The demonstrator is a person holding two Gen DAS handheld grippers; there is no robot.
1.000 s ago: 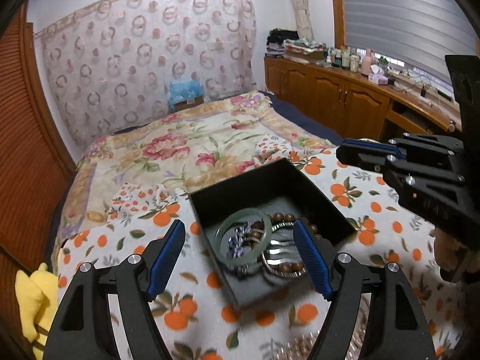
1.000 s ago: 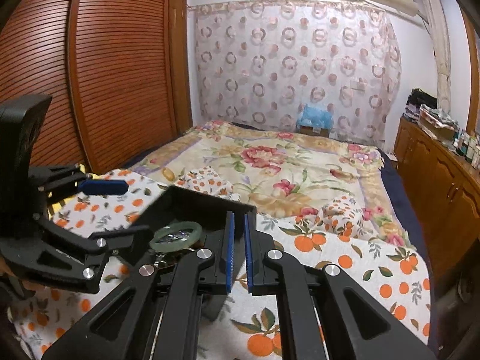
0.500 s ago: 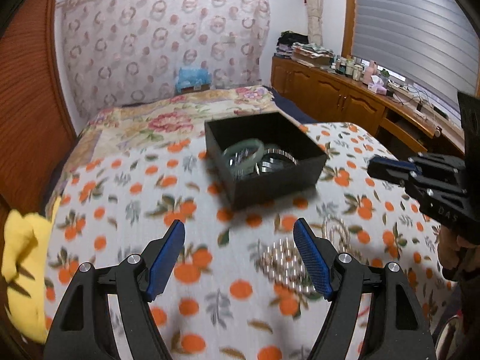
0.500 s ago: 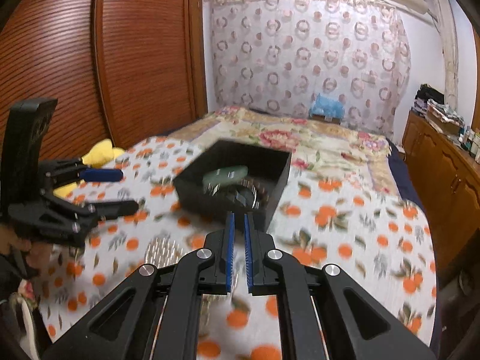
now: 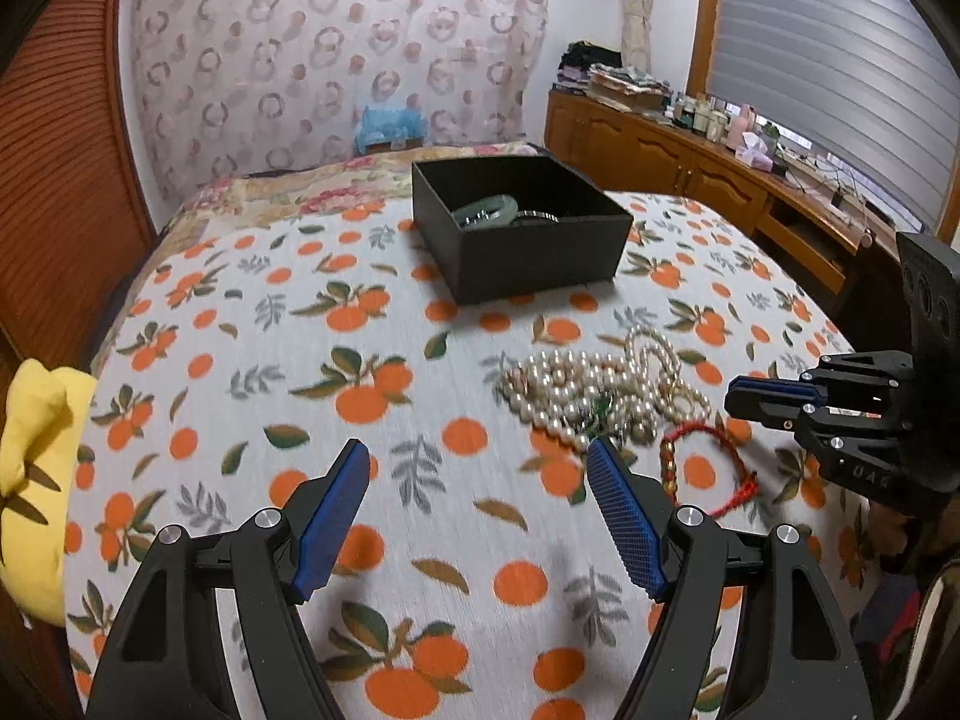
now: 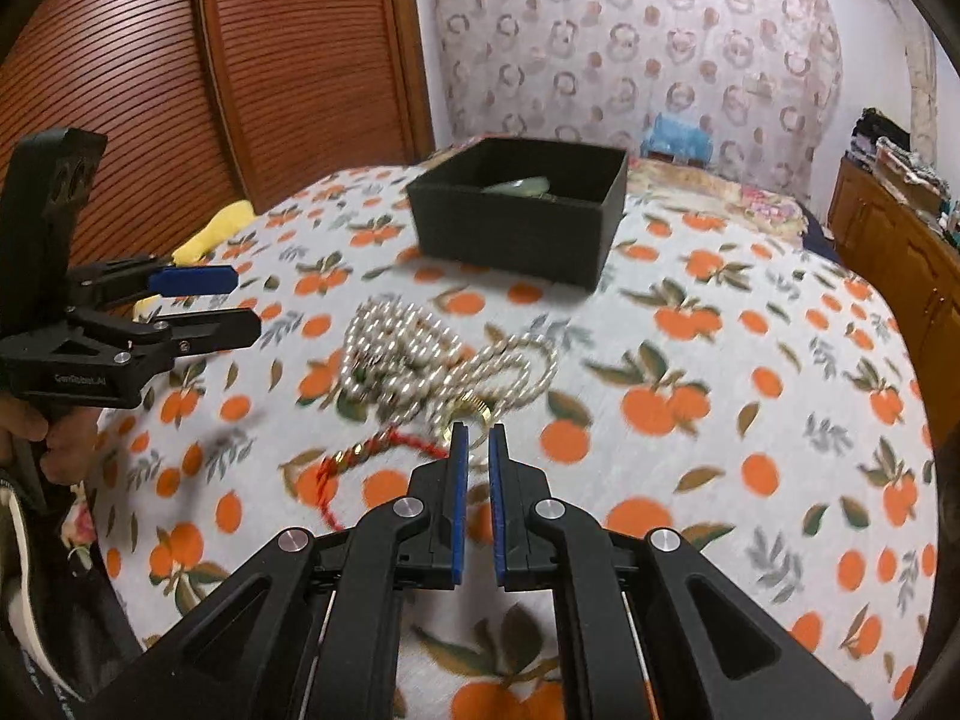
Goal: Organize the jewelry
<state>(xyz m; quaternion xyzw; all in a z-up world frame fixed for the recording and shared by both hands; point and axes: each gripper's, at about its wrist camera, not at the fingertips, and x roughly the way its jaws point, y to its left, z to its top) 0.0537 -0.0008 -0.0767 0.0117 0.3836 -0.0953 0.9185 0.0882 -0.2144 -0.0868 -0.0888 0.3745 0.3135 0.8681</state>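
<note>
A black open box (image 5: 540,252) stands on the orange-print cloth and holds a green bangle (image 5: 486,208) and metal bangles; it also shows in the right wrist view (image 6: 516,228). A tangle of pearl necklaces (image 5: 594,390) lies nearer, with a red cord bracelet (image 5: 714,462) beside it. The pearls (image 6: 420,354) and the red cord (image 6: 372,456) show in the right wrist view too. My left gripper (image 5: 480,480) is open and empty, just short of the pearls. My right gripper (image 6: 478,438) is shut and empty, its tips near a gold ring (image 6: 474,414).
A yellow soft toy (image 5: 30,468) lies at the cloth's left edge. A wooden slatted wardrobe (image 6: 180,60) stands on the left. A wooden dresser (image 5: 720,180) with clutter runs along the right under the window. A floral bedspread lies beyond the box.
Both grippers have pulled back from the box toward me. The pearl pile and red cord have come into view close in front. The left stays open, the right stays shut.
</note>
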